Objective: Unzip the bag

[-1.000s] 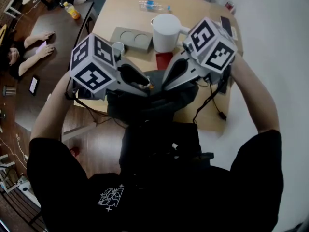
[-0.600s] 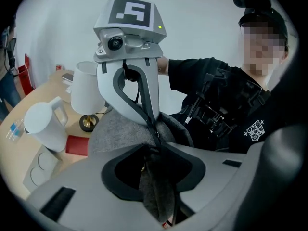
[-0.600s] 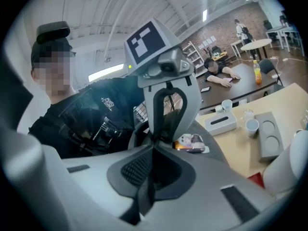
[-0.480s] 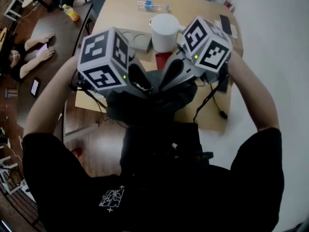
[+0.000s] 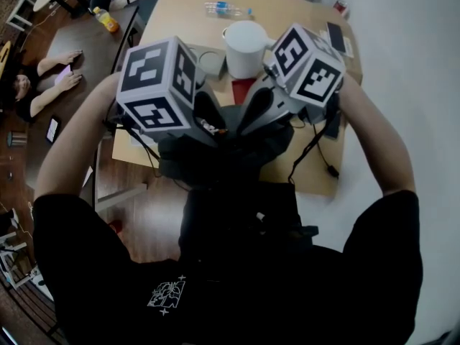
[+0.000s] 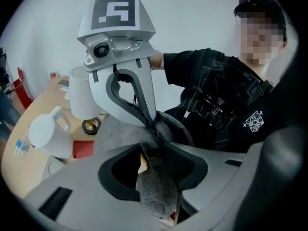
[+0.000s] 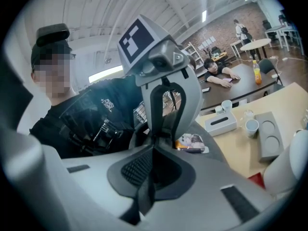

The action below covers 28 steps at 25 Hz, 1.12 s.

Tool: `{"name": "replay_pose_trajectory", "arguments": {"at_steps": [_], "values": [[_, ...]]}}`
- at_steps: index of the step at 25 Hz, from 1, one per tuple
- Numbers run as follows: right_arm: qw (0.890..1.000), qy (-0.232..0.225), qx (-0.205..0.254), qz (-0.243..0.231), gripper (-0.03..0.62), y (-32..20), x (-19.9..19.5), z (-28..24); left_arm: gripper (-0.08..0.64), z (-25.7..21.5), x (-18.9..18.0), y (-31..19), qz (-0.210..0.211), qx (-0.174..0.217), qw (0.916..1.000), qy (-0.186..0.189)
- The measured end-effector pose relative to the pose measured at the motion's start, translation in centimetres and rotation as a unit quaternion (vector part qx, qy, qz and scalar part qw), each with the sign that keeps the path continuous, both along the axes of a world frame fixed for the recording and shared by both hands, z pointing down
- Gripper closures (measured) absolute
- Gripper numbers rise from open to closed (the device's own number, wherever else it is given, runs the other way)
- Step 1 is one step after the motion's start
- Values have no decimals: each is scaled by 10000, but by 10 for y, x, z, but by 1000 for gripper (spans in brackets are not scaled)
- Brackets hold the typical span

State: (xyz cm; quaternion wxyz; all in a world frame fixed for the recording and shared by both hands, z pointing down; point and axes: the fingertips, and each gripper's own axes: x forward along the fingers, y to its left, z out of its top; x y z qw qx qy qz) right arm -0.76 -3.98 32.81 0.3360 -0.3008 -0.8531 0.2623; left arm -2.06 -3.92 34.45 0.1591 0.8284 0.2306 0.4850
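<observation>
the grey bag [image 5: 215, 160] sits at the near edge of the wooden table [image 5: 180, 27], close against the person holding the grippers. the left gripper [image 6: 154, 150] has a fold of the bag's cloth between its jaws, which have just been opening – a dark gap shows beside the cloth, so they do not pinch it. the right gripper [image 7: 154, 146] is closed tight on a dark strip of the bag, its tips just beside the left one's.

in the head view the left marker cube [image 5: 158, 85] hides most of the grey tray [image 7: 269, 136], and both cubes cover the bag's top.

further back on the table are one white jug [image 5: 244, 49], one red flat piece [image 5: 244, 88], one water bottle [image 5: 228, 8], one tray with two round hollows, one tissue box [image 7: 220, 123] and two white cups [image 7: 250, 125]. one small printed packet [image 7: 192, 141] lies on the bag.

on the dark table [image 5: 79, 113] to the side are one orange bottle [image 5: 106, 16] and one phone [image 5: 50, 126] – plus a seated person's two hands [image 5: 68, 52].
</observation>
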Motion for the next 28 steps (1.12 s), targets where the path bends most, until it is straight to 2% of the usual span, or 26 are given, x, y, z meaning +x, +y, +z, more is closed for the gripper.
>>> {"name": "replay_pose_trajectory", "arguments": {"at_steps": [8,13,21,28], "values": [[10000,42,-51,-57,577,1,0,1,408,3,-1,4,128,-210,9997,5],[10000,23,-46,2,577,-1,0,1,408,-17,3,-6,13,-35,9996,276],[10000,36,-73,-19,577,0,0,1,408,-5,6,4,275,71,9996,41],[9999,37,-91,-26,577,1,-1,1,393,3,4,2,241,74,9996,-92]]}}
